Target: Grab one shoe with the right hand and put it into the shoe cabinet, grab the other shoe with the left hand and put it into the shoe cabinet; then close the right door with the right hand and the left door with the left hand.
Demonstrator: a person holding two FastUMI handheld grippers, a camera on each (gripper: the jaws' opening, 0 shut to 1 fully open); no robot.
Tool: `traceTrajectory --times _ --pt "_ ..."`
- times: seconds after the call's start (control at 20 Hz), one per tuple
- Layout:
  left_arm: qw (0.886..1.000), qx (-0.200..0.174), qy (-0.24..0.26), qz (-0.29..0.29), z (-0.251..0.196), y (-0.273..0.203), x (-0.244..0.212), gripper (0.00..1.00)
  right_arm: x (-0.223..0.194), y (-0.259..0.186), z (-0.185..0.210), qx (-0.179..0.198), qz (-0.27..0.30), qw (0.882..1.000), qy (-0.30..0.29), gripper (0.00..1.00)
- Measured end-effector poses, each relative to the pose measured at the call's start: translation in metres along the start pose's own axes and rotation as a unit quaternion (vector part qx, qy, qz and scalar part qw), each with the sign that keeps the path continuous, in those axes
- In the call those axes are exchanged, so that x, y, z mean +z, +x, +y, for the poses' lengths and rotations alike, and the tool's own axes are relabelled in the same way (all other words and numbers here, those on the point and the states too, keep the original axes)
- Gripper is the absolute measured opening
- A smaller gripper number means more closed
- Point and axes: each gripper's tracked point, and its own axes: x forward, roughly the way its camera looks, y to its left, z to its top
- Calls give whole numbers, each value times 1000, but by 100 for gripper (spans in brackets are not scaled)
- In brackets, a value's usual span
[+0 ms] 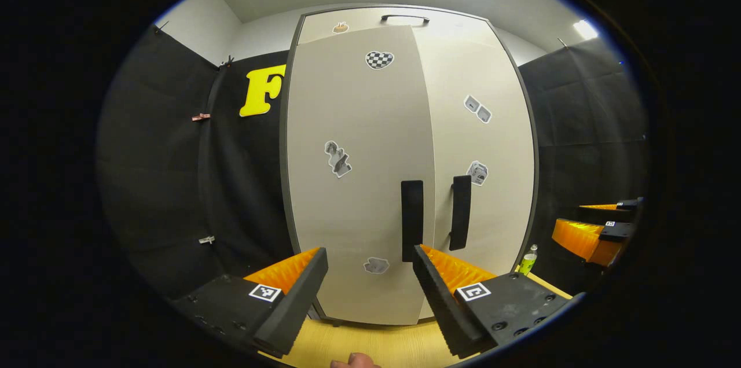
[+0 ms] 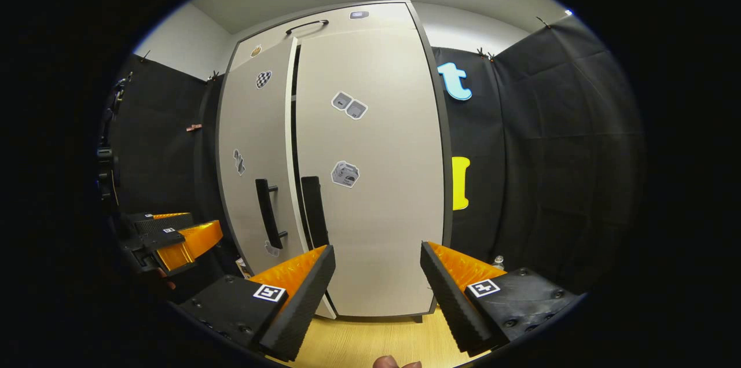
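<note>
**Two doors nearly shut, both claws wide and empty**

Two-door shoe cabinet [image 1: 359, 96], tall and beige, upright on a pale wooden surface [image 1: 376, 342] against the black cloth wall. Dotted with small stickers, among them a chequered heart [image 1: 379, 59] high on the left door [image 1: 353, 212].

In the right gripper view, left door slightly ajar: pale edge standing proud, with a dark slit between it and the right door [image 1: 498, 142]. Right door flush with the cabinet frame.

Black vertical handles side by side at the middle seam: left handle [image 1: 411, 220], right handle [image 1: 461, 212]. Another black handle [image 1: 405, 18] across the panel above the doors.

Left gripper [image 1: 370, 250] facing the left door from just in front. Fingers spread wide, nothing between them, not touching the door or its handle.

Right gripper [image 2: 377, 246] facing the right door. Likewise spread wide and empty, clear of the panel. Seen also from the left gripper view, low at the far right.

Green bottle [image 1: 527, 261] on the wooden surface, just beside the cabinet's right lower corner.

Fingertip [image 1: 353, 361] of the holding hand at the bottom edge of the left gripper view.
</note>
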Motion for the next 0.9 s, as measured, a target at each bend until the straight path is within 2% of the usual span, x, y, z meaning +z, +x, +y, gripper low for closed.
traceTrajectory --times 0.9 --pt "1000 -1 2 -1 -2 -6 4 94 1 -2 0 2 -2 1000 3 98"
